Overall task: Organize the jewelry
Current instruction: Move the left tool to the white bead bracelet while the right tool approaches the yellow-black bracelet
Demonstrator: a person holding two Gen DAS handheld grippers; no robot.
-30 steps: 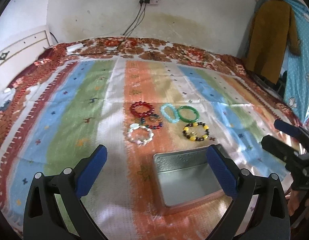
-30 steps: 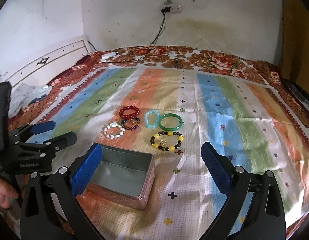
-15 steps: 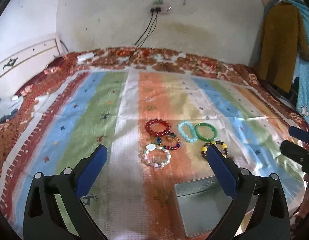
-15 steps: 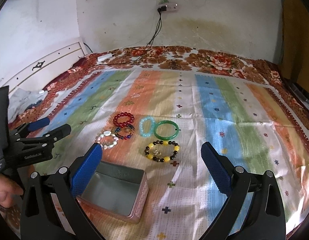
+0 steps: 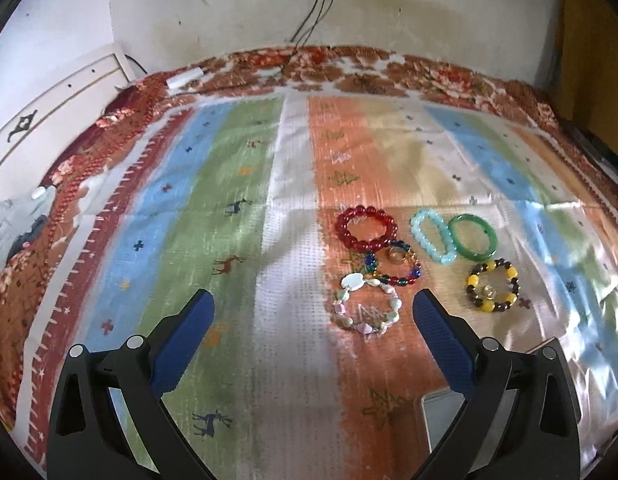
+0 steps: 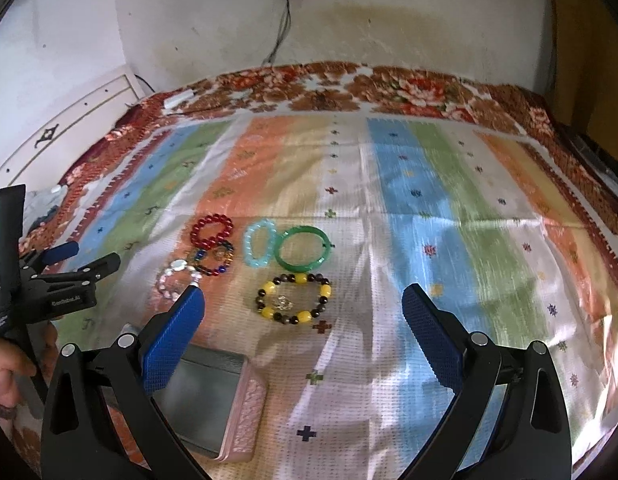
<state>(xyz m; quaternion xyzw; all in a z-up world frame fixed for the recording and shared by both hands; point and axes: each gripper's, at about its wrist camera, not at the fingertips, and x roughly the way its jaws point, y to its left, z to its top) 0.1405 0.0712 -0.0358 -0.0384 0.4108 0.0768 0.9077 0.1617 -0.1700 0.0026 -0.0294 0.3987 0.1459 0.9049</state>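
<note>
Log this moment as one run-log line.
phase: approach | left gripper: open, empty | right gripper: open, empty | six bracelets: on striped cloth | tin box: open, no jewelry visible

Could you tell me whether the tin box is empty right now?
Apparently empty: the open tin box shows bare metal inside, though the right gripper hides part.

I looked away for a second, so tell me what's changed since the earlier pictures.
Both tongs, left and right, pulled back and tipped up, so the tin box slid toward the bottom edge of both views. Nothing was gripped or released. The six bracelets lie unmoved on the striped cloth.
</note>
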